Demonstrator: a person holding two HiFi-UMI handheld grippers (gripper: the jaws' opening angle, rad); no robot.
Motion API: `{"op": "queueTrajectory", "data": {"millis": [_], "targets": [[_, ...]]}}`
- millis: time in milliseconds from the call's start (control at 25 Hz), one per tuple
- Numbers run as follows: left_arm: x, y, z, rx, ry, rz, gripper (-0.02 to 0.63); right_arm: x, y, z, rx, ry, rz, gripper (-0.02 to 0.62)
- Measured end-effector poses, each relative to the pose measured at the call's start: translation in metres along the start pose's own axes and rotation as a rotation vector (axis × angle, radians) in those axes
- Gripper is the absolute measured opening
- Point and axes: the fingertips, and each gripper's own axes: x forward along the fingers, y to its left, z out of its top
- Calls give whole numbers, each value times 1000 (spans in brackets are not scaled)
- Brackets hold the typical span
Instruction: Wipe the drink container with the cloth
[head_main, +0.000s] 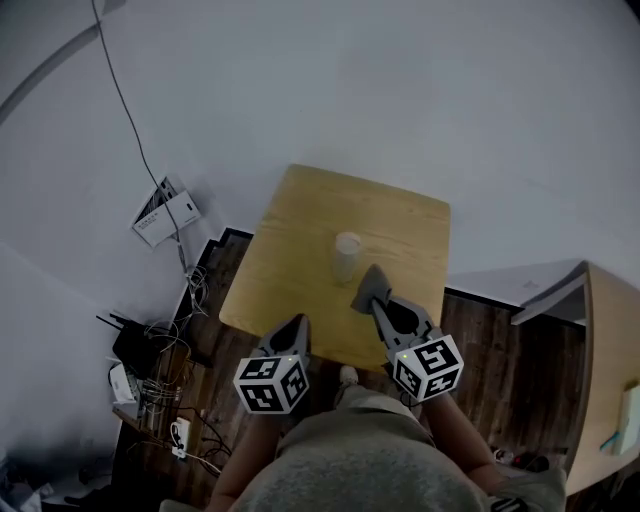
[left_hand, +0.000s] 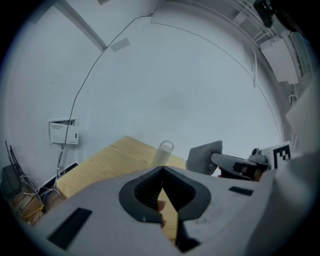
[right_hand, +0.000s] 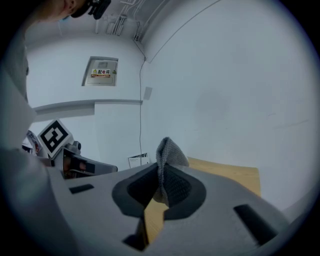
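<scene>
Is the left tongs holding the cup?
No, the left tongs are closed and empty; the cup stands free on the table.

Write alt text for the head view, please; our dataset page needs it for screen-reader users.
Seen from above, the right claw grips a grey cloth close beside a pale cup standing on a small wooden table. The left claw is shut and empty near the table's front edge.

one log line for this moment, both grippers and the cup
left hand-held gripper: shut, empty | right hand-held gripper: shut on cloth | drink container: upright on table, cloth beside it, not touching | wipe: not begun
</scene>
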Motion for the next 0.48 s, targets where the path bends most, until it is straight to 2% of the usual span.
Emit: {"op": "queueTrajectory", "data": {"millis": [240, 480], "targets": [[38, -1, 15, -11, -3, 15, 2, 35, -45, -1, -12, 53, 15, 14], [64, 5, 25, -30, -10, 41, 2, 69, -71, 2, -85, 90, 76, 14]]}}
